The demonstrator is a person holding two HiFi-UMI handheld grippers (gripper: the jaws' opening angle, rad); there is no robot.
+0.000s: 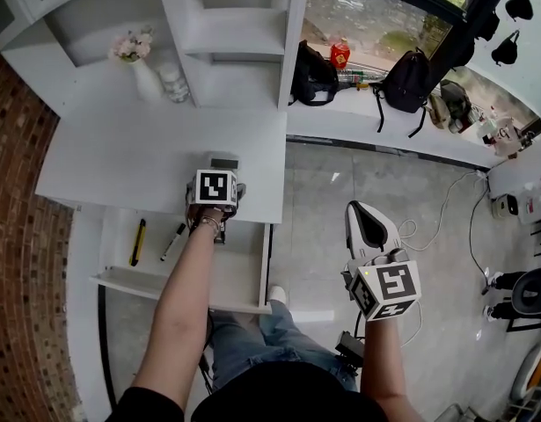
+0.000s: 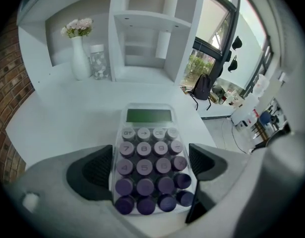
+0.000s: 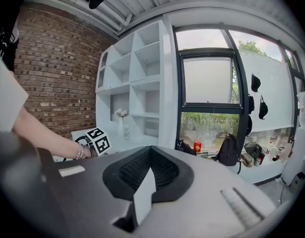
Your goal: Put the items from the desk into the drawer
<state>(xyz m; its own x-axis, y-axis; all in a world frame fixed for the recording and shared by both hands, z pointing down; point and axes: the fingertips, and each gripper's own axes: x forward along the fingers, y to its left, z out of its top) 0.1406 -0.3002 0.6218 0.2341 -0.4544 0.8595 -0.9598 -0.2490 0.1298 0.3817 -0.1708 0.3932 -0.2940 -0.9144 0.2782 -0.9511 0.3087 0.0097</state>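
At the left of the open drawer (image 1: 244,266), below the desk's (image 1: 120,161) near edge, a yellow-handled tool (image 1: 138,242) and a black marker (image 1: 172,241) already lie side by side. Just right of them, above the near edge of the desk, the left gripper (image 2: 151,168) points steeply down with its pads clamped on the two long sides of the purple-keyed calculator (image 2: 149,148). Whether the calculator rests on the desk or hangs just clear of it I cannot tell. The step in hand looks to be carrying it to the drawer. Done well, that means holding it level, bringing it nearward past the desk edge, and lowering it onto the bare right part of the drawer, away from the marker. The pads should part only once it sits flat. Well to the right, over the floor, the right gripper (image 1: 365,218) is closed on nothing and clear of the path.
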